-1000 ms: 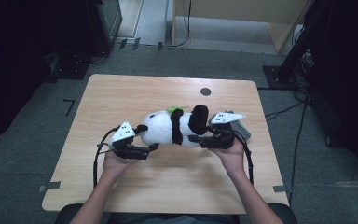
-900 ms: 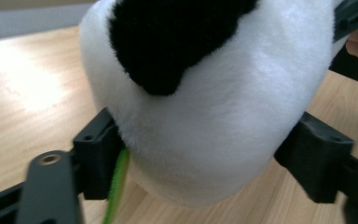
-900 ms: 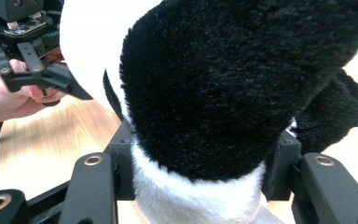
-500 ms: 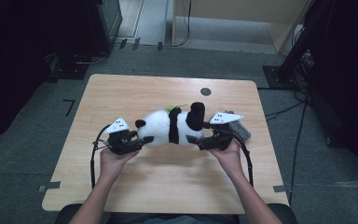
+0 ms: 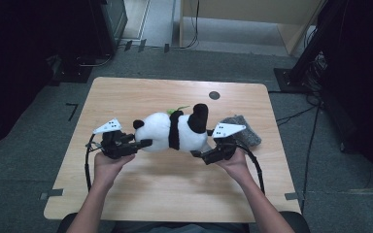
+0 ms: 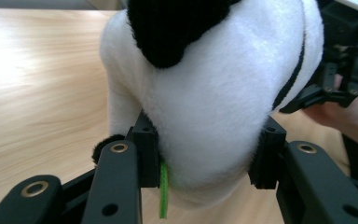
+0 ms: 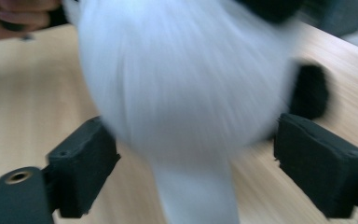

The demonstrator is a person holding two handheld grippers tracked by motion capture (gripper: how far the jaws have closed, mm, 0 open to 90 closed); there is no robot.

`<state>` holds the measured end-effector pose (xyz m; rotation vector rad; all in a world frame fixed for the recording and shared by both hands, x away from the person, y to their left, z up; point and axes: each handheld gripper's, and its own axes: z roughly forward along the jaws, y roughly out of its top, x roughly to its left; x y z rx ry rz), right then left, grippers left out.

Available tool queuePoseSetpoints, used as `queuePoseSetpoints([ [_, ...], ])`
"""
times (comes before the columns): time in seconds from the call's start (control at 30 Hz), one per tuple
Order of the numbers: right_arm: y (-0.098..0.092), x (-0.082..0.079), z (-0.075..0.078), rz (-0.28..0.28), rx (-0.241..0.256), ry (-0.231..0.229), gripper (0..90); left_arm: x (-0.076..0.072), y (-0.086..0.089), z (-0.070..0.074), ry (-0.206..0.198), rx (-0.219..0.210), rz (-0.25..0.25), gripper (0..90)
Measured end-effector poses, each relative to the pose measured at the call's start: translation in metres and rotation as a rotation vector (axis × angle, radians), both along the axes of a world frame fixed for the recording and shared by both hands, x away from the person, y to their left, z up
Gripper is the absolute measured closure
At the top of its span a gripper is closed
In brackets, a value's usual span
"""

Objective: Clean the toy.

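Left tool pinched tight, right tool jaws spread wide, both forearms angled inward.

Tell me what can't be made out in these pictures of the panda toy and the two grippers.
- Right gripper, right gripper view: motion blur smears the panda toy, so contact with the spread jaws is unclear.
- Green piece, left gripper view: mostly hidden behind the left gripper.
- Grey cloth, high view: partly covered by the right gripper's plate.
- Panda's face: turned away.
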<state>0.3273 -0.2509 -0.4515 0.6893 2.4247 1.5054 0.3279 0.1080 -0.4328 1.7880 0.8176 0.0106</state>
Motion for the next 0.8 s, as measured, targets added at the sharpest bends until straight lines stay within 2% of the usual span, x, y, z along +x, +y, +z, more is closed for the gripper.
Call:
queuePoseSetpoints([
  [0.03, 0.000, 0.000, 0.000, 0.000, 0.000, 0.000, 6.8, -0.001, -0.003, 0.000, 0.007, -0.013, -0.002, 55.8],
  [0.07, 0.006, -0.002, -0.002, -0.065, -0.029, -0.032, 6.8, -0.001, -0.008, -0.001, 0.031, -0.025, -0.005, 55.6],
  [0.1, 0.006, -0.002, -0.002, -0.065, -0.029, -0.032, 6.8, -0.001, -0.008, -0.001, 0.031, -0.025, -0.005, 55.3],
  [0.13, 0.010, -0.003, -0.004, -0.121, -0.077, -0.055, 10.8, -0.001, -0.013, -0.002, 0.038, -0.020, -0.006, 54.8],
  [0.2, 0.010, -0.003, -0.005, -0.148, -0.098, -0.055, 21.5, -0.001, -0.015, -0.003, 0.039, -0.016, 0.000, 52.7],
  [0.23, 0.010, -0.003, -0.005, -0.148, -0.098, -0.055, 21.5, -0.001, -0.015, -0.003, 0.039, -0.016, 0.000, 50.8],
  [0.27, 0.008, -0.003, -0.004, -0.162, -0.092, -0.049, 32.8, 0.000, -0.016, -0.004, 0.037, -0.013, 0.003, 48.1],
  [0.3, 0.008, -0.003, -0.004, -0.162, -0.092, -0.049, 32.8, 0.000, -0.017, -0.005, 0.036, -0.017, 0.008, 48.1],
  [0.33, 0.005, -0.004, 0.000, -0.177, -0.083, -0.030, 40.0, 0.001, -0.018, -0.007, 0.012, 0.000, 0.024, 42.0],
  [0.37, 0.005, -0.003, 0.001, -0.183, -0.073, -0.007, 42.0, 0.001, -0.019, -0.007, -0.009, 0.005, 0.030, 37.5],
  [0.4, 0.005, -0.003, 0.001, -0.183, -0.073, -0.007, 42.0, 0.001, -0.019, -0.007, -0.009, 0.005, 0.030, 33.7],
  [0.43, 0.003, -0.003, 0.003, -0.191, -0.067, 0.010, 43.8, 0.000, -0.020, -0.007, -0.037, 0.005, 0.038, 33.7],
  [0.47, 0.002, -0.002, 0.004, -0.194, -0.057, 0.024, 44.9, 0.000, -0.019, -0.008, -0.068, 0.006, 0.045, 29.8],
  [0.5, -0.002, 0.001, 0.008, -0.198, -0.040, 0.058, 45.7, 0.000, -0.018, -0.010, -0.115, 0.011, 0.077, 21.4],
  [0.53, -0.005, 0.004, 0.010, -0.196, -0.033, 0.083, 45.5, -0.001, -0.018, -0.010, -0.118, 0.016, 0.079, 17.4],
  [0.57, -0.007, 0.005, 0.011, -0.199, -0.035, 0.094, 45.3, -0.001, -0.017, -0.011, -0.116, 0.023, 0.073, 17.2],
  [0.6, -0.007, 0.005, 0.011, -0.199, -0.035, 0.094, 45.3, -0.001, -0.017, -0.011, -0.116, 0.023, 0.073, 17.3],
  [0.67, -0.014, 0.007, 0.013, -0.233, -0.037, 0.110, 44.8, -0.002, -0.016, -0.016, -0.118, 0.066, 0.066, 17.3],
  [0.7, -0.014, 0.007, 0.013, -0.233, -0.037, 0.110, 44.8, -0.002, -0.016, -0.016, -0.118, 0.066, 0.066, 17.3],
  [0.77, -0.022, 0.008, 0.016, -0.248, -0.008, 0.128, 44.6, -0.002, -0.015, -0.020, -0.107, 0.077, 0.059, 17.3],
  [0.8, -0.025, 0.009, 0.018, -0.243, 0.012, 0.148, 43.5, -0.004, -0.018, -0.022, -0.109, 0.081, 0.039, 17.5],
])
